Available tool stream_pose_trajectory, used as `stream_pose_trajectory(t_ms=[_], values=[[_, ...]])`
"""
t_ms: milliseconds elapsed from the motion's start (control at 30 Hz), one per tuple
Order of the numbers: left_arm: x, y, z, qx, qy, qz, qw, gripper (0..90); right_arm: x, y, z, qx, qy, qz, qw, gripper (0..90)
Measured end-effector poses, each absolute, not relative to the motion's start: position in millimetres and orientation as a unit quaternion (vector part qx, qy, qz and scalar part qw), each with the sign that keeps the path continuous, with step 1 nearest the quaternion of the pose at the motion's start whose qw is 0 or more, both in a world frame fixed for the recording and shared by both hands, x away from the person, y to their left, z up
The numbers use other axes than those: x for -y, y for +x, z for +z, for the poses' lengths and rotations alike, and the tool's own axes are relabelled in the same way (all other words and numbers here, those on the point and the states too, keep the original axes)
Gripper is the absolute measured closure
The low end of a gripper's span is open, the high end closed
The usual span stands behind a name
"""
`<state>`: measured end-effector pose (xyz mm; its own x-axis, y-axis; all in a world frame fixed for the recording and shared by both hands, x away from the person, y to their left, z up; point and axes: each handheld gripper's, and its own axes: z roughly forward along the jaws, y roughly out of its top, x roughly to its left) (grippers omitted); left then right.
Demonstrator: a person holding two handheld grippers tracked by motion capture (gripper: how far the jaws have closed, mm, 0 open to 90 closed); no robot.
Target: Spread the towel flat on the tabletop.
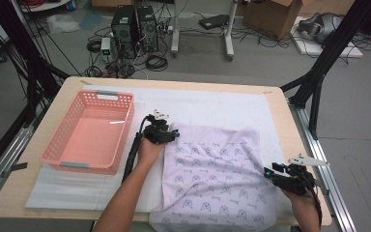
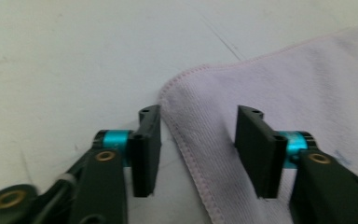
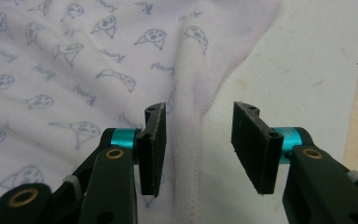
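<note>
A pale lilac towel with small blue prints lies spread on the white mat, its near end hanging over the table's front edge. My left gripper is at the towel's far left corner, open, with the hemmed edge running between its jaws. My right gripper is at the towel's right edge, open. A raised fold of the towel with its pink hem sits between the right jaws, which are not closed on it.
A pink plastic basket stands empty on the left of the table. A white mat covers most of the wooden tabletop. Black frame posts stand at both sides, and computers and cables lie on the floor beyond.
</note>
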<state>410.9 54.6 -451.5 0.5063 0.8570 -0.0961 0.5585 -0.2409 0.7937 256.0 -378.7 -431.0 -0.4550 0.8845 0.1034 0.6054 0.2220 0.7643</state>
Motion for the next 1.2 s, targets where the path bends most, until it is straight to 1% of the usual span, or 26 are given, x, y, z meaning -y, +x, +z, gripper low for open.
stream_pose_trajectory(t_ms=[33,67,100,133,267,300,367,400,467,500,600,633,733,800,867,933,967,1000,1067,1100,1133,1200], values=[[-54.6,411.0,-451.4,-0.457,0.77,0.192,0.403,62.2,378.6,258.5,-430.8,-0.762,0.489,0.385,0.181,52.1],[-56.4,411.4,-450.9,-0.448,0.776,0.189,0.402,69.0,378.3,262.0,-430.7,-0.762,0.489,0.384,0.181,50.9],[-56.9,411.9,-450.4,-0.45,0.775,0.185,0.404,82.2,377.6,266.3,-430.6,-0.76,0.491,0.385,0.182,49.4],[-57.1,412.1,-448.8,-0.453,0.776,0.193,0.395,85.6,377.2,271.4,-430.4,-0.759,0.492,0.385,0.181,48.7],[-73.1,415.1,-443.0,-0.506,0.735,0.212,0.398,86.8,374.8,295.4,-429.7,-0.756,0.498,0.386,0.18,47.4],[-76.8,415.1,-441.5,-0.509,0.73,0.216,0.402,86.7,374.1,301.4,-429.5,-0.755,0.499,0.385,0.181,47.4],[-79.8,414.3,-440.7,-0.503,0.734,0.213,0.403,85.4,372.6,312.7,-428.3,-0.757,0.5,0.379,0.184,48.0],[-80.3,414.0,-441.2,-0.499,0.739,0.211,0.401,81.4,371.6,318.1,-427.7,-0.757,0.501,0.377,0.184,48.1],[-82.1,414.9,-443.8,-0.509,0.738,0.191,0.399,62.8,370.7,329.6,-426.6,-0.755,0.505,0.374,0.187,48.7],[-83.3,415.3,-445.3,-0.514,0.738,0.177,0.4,56.9,370.2,335.6,-426.1,-0.756,0.507,0.37,0.186,49.2],[-83.1,414.4,-447.9,-0.509,0.741,0.166,0.405,49.2,368.6,353.7,-425.5,-0.752,0.515,0.368,0.183,50.2],[-82.7,413.8,-448.3,-0.508,0.74,0.166,0.407,48.8,367.7,359.7,-425.9,-0.751,0.518,0.366,0.18,50.2],[-82.6,410.9,-450.2,-0.501,0.743,0.178,0.407,52.0,362.7,378.1,-431.5,-0.751,0.522,0.366,0.169,49.9],[-80.2,407.9,-451.5,-0.492,0.747,0.196,0.402,58.9,355.9,389.1,-436.8,-0.757,0.518,0.359,0.171,49.0],[-79.1,407.5,-451.2,-0.488,0.751,0.199,0.398,68.3,348.1,400.3,-442.4,-0.766,0.513,0.345,0.173,46.8],[-77.1,406.6,-450.9,-0.488,0.751,0.188,0.402,79.9,342.7,408.2,-444.3,-0.759,0.517,0.347,0.188,47.9],[-74.5,405.6,-450.5,-0.489,0.752,0.195,0.397,86.0,342.2,412.7,-444.3,-0.756,0.525,0.344,0.187,51.2],[-71.7,404.4,-449.7,-0.482,0.758,0.205,0.389,86.2,341.2,415.0,-443.0,-0.751,0.532,0.342,0.19,53.5],[-73.3,405.3,-448.7,-0.489,0.755,0.196,0.391,86.9,335.7,422.7,-442.0,-0.763,0.524,0.328,0.191,61.3],[-75.1,405.9,-448.3,-0.496,0.75,0.193,0.393,87.0,333.0,423.9,-440.7,-0.773,0.509,0.325,0.194,79.2],[-76.7,406.2,-447.8,-0.498,0.748,0.194,0.393,87.1,330.3,425.0,-440.1,-0.783,0.495,0.328,0.185,83.3],[-78.8,406.3,-444.7,-0.502,0.739,0.202,0.4,87.1,326.8,427.4,-437.6,-0.799,0.478,0.31,0.193,85.6]])
